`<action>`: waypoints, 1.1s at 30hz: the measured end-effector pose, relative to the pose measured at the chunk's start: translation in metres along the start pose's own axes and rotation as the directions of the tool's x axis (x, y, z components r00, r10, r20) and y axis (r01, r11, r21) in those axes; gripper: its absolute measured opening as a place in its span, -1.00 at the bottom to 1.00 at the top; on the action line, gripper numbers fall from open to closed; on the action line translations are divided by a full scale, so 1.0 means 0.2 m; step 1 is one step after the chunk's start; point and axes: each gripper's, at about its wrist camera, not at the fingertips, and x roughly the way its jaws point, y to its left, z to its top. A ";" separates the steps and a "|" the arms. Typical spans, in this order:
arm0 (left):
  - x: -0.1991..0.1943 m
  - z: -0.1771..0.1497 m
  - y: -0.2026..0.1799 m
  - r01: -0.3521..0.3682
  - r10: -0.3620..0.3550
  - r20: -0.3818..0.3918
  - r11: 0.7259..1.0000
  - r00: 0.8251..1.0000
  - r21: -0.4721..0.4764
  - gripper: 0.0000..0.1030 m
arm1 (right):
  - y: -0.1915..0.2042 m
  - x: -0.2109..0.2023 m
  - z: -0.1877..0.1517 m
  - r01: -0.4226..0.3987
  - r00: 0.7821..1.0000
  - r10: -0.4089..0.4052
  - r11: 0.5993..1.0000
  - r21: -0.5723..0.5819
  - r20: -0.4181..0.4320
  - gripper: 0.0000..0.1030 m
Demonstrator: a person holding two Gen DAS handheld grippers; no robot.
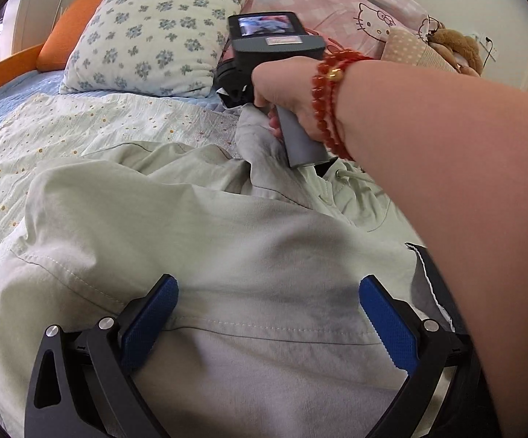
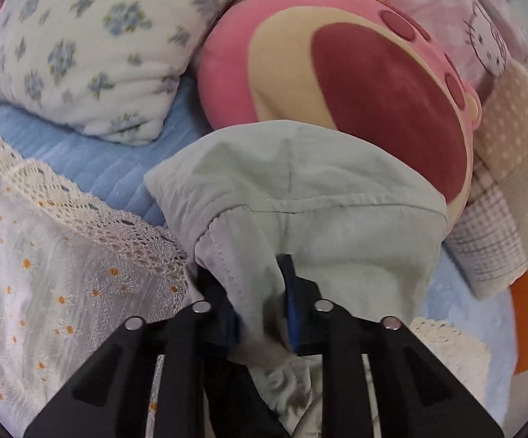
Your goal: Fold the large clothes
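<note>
A large pale green garment point(image 1: 198, 241) lies crumpled on the bed, with a drawstring point(image 1: 348, 177) showing near its far right. My left gripper point(image 1: 269, 314) stands open low over the near part of it, its blue pads point(image 1: 150, 319) set wide apart with flat cloth between them. A bare arm with a red bead bracelet point(image 1: 324, 109) reaches across to the far end. In the right wrist view my right gripper point(image 2: 260, 292) is shut on a bunched fold of the garment point(image 2: 300, 189), which bulges up in front of the fingers.
A white daisy-print bedspread point(image 1: 81, 131) with a lace edge point(image 2: 81, 211) covers a blue quilted sheet point(image 2: 92, 160). Behind stand a blue-flowered pillow point(image 1: 154, 36), a pink plush point(image 2: 355, 84), an orange cushion point(image 1: 74, 33), a pink cartoon-cat quilt point(image 1: 355, 11) and a brown teddy bear point(image 1: 457, 43).
</note>
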 end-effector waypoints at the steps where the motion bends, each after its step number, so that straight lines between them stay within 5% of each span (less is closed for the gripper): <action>1: 0.00 0.00 0.00 0.002 -0.002 0.001 1.000 1.000 -0.001 0.95 | -0.03 -0.01 0.00 -0.011 1.000 0.011 1.000 0.010 0.005 -0.73; 7: 0.00 0.00 0.00 0.003 -0.003 0.011 1.000 1.000 -0.005 0.95 | -0.22 -0.21 0.00 -0.084 0.994 0.078 0.993 0.080 0.070 -0.83; 13: 0.00 0.00 0.00 0.005 -0.005 0.025 1.000 1.000 -0.004 0.95 | -0.56 -0.69 -0.11 -0.127 0.982 0.103 0.981 0.149 0.159 -0.85; 21: 0.01 0.00 -0.02 -0.012 0.012 0.001 0.999 1.000 0.029 0.95 | -1.00 -1.29 -0.48 -0.198 0.965 0.149 0.953 0.227 0.218 -0.86; 28: 0.01 -0.01 -0.10 -0.056 0.069 -0.078 0.986 0.995 0.158 0.95 | -1.08 -1.57 -0.82 -0.273 0.943 0.219 0.940 0.206 0.251 -0.86; 33: -0.23 -0.08 -0.01 0.016 -0.011 -0.048 0.994 0.999 0.106 0.95 | -1.11 -1.61 -1.01 -0.302 0.935 0.245 0.930 0.211 0.257 -0.86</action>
